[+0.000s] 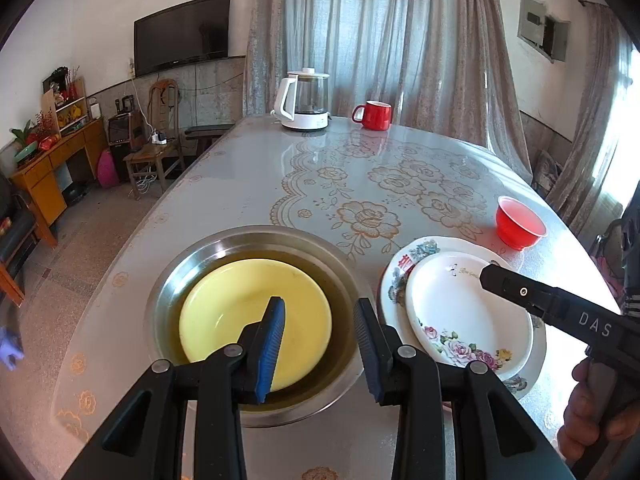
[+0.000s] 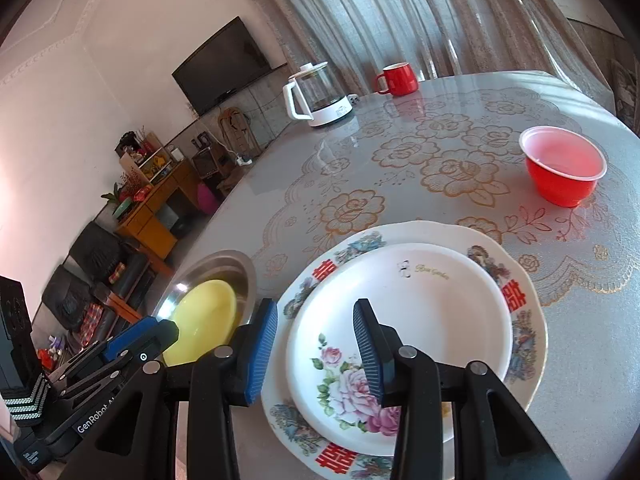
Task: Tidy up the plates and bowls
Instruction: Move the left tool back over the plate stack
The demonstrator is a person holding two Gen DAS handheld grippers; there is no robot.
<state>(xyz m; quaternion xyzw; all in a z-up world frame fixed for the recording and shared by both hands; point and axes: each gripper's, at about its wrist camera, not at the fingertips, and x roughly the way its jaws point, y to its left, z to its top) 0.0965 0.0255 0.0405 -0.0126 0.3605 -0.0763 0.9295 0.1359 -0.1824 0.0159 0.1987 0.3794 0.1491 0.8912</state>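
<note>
A yellow plate [image 1: 256,316] lies inside a steel basin [image 1: 256,240] at the near edge of the tabletop [image 1: 248,184], and just to its right a small white rose plate [image 2: 404,320] is stacked on a larger flower-rimmed plate [image 2: 528,332]. The left claw [image 1: 320,344] hangs wide and empty over the basin's right side, while the right claw [image 2: 316,348], also wide and empty, hovers over the near-left part of the stacked plates. A red bowl [image 2: 562,170] stands apart behind the stack, with a red mug [image 1: 372,115] and a white kettle [image 1: 304,100] at the far end.

Left gripper [image 1: 320,344] fingers spread (gripping nothing), right gripper [image 2: 316,354] likewise
</note>
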